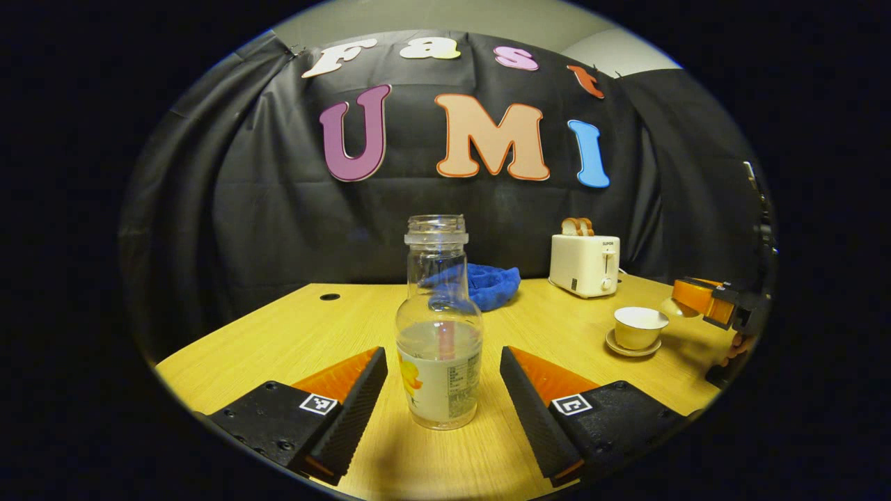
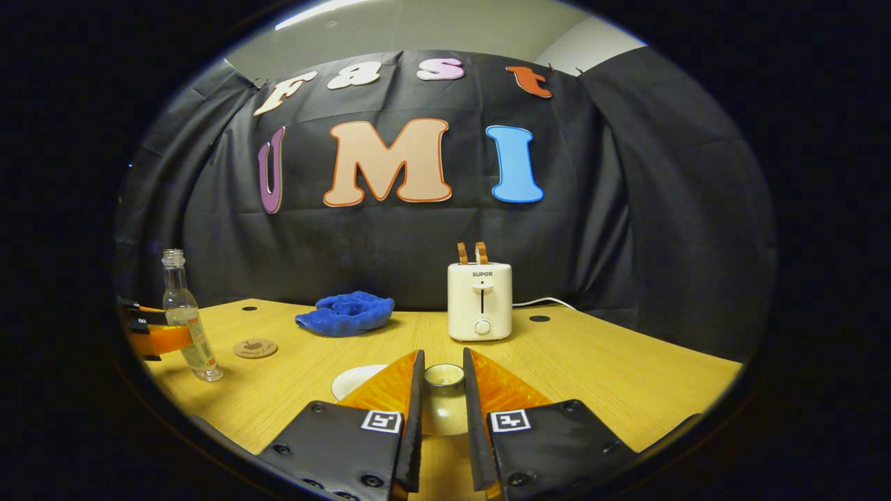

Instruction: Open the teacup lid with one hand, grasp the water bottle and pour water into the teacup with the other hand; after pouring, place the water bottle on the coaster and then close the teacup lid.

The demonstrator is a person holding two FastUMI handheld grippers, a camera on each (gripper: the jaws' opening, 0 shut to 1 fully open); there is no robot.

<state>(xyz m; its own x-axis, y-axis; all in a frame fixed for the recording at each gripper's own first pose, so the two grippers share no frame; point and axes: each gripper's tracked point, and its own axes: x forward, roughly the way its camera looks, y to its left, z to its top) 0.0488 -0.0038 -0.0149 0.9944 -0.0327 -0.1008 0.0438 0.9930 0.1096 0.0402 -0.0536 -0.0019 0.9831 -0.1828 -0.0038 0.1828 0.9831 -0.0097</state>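
My left tool is wide open, one finger on each side of the water bottle, not touching it. The bottle stands upright on the tabletop with no cap and some water inside. My right tool is closed tight on the teacup lid, held up off the cup. The open teacup sits on its saucer. The round coaster lies near the bottle. A toaster and blue cloth sit farther back.
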